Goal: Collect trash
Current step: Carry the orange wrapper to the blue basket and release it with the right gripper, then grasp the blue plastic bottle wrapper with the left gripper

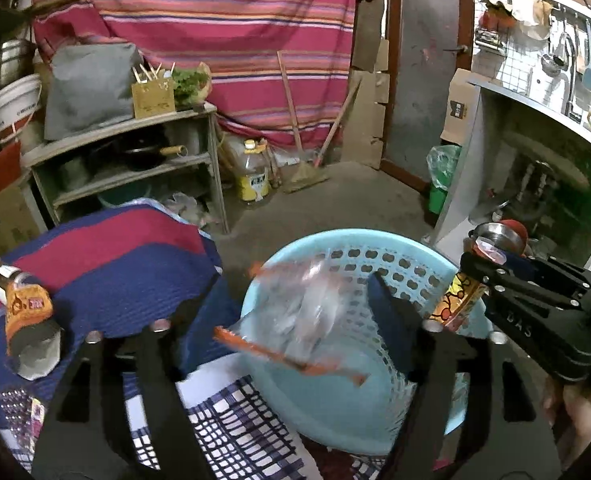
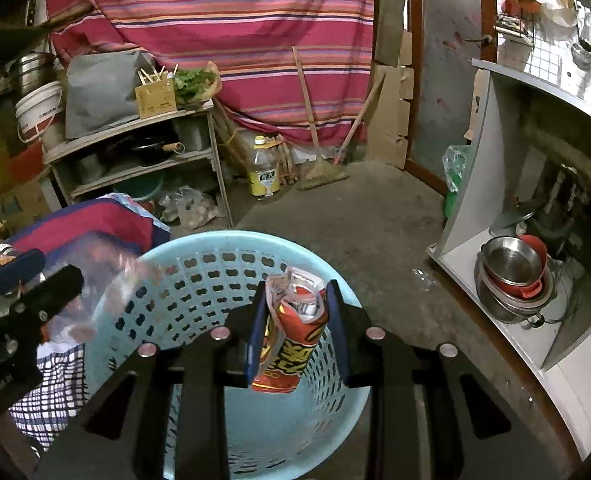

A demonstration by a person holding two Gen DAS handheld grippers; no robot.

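Right gripper (image 2: 297,328) pinches a red snack wrapper (image 2: 291,340) over the blue basket (image 2: 199,272); left gripper (image 1: 295,300) spread wide, blurred clear plastic bag (image 1: 295,312) loose between its jaws.

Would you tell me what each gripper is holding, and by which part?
The right gripper pinches a red snack wrapper across its upper half. The left gripper is open; the clear bag between its fingers looks released.
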